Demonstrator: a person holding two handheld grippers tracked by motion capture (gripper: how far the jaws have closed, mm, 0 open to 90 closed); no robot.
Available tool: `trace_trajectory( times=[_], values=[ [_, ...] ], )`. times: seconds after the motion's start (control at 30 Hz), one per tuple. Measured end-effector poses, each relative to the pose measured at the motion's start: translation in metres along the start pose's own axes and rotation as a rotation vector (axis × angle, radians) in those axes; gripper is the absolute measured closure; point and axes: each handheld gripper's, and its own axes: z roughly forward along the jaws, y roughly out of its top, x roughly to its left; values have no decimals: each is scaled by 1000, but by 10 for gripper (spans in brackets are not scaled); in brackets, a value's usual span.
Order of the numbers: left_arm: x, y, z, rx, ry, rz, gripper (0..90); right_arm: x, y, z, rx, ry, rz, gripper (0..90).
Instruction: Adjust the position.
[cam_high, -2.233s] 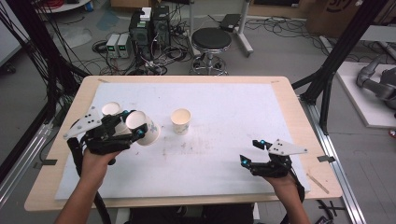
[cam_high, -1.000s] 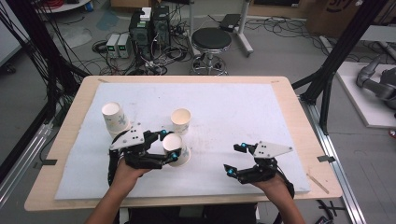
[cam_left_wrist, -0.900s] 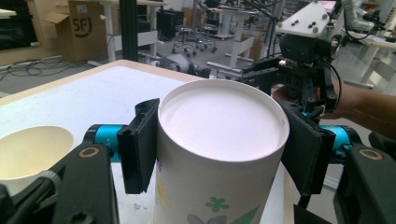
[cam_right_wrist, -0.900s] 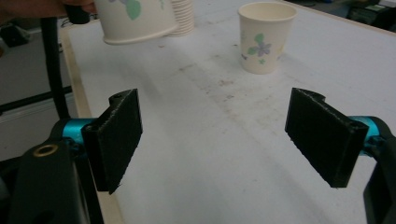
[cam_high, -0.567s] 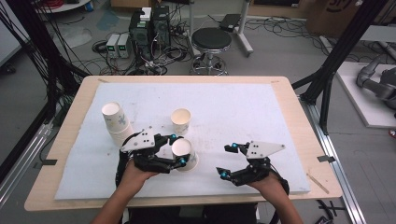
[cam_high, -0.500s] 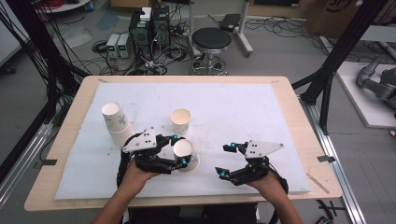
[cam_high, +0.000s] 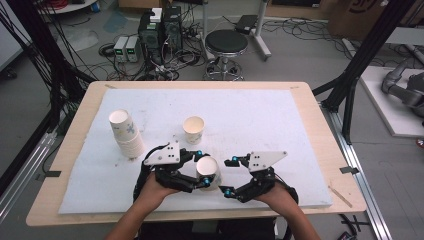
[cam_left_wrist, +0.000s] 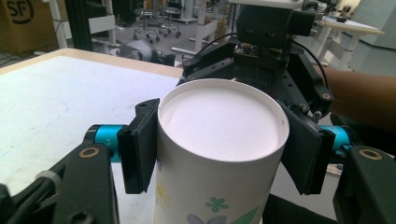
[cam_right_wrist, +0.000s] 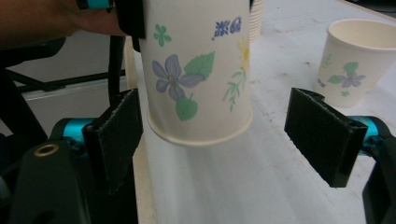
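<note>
Paper cup (cam_high: 207, 171) sits clamped in your left gripper (cam_high: 200, 167) fingers; your right gripper (cam_high: 226, 176) fingers gape beside it and could crush its rim.

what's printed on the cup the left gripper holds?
White cup with blue-purple flowers, green leaves and small blue lettering; clearest in the right gripper view.

The left gripper (cam_high: 202, 169) has carried a flowered paper cup (cam_high: 208, 172) from beside the cup stack (cam_high: 126, 133) to the table's near middle, while the right gripper (cam_high: 229, 176), jaws apart, has closed in on it.
</note>
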Motion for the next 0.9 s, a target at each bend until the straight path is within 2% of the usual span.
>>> trace_trajectory(
  times=[0.33,0.53,0.6,0.67,0.9],
  values=[
    [-2,1,8,-3,-52,-6,353,3,1,12,8,59,2,201],
    [-1,0,10,-21,-79,-23,354,1,-1,16,-1,85,32,209],
    [-1,0,11,-21,-82,-24,356,1,-2,16,-8,107,37,267],
    [-1,0,12,-21,-84,-24,356,0,-3,16,-17,113,44,268],
    [0,-2,12,-18,-84,-40,355,1,-3,16,-17,110,18,329]
  ],
)
